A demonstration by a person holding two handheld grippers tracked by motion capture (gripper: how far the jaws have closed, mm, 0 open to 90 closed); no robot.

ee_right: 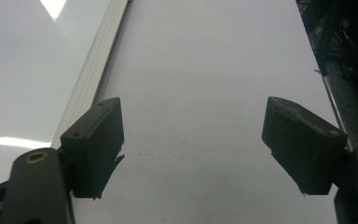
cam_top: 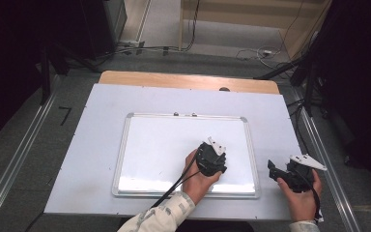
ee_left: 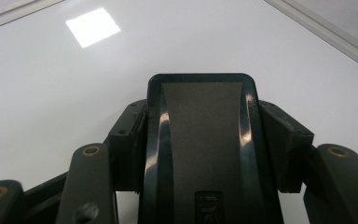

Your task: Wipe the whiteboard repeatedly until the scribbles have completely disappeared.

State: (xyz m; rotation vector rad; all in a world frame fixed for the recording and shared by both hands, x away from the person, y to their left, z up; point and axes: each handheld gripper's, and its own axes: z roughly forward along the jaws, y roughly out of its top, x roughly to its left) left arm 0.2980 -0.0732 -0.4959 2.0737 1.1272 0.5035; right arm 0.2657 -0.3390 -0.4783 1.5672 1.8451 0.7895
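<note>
Eraser (ee_left: 200, 149), black with a dark felt face, is clamped between the fingers (ee_left: 126, 140) of the left gripper (cam_top: 211, 158), over the whiteboard (cam_top: 154, 145) near its lower right corner. Beside the board's frame, above the white table sheet (cam_top: 92, 159), the right gripper (ee_right: 193, 144) is held with fingers (ee_right: 95, 144) wide apart, nothing between them.

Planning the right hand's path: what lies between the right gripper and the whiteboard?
Bare white table sheet up to the whiteboard frame, in the right gripper view.

text: none legible | eraser (ee_left: 200, 154): embossed mark at near end, too cut off to read
</note>
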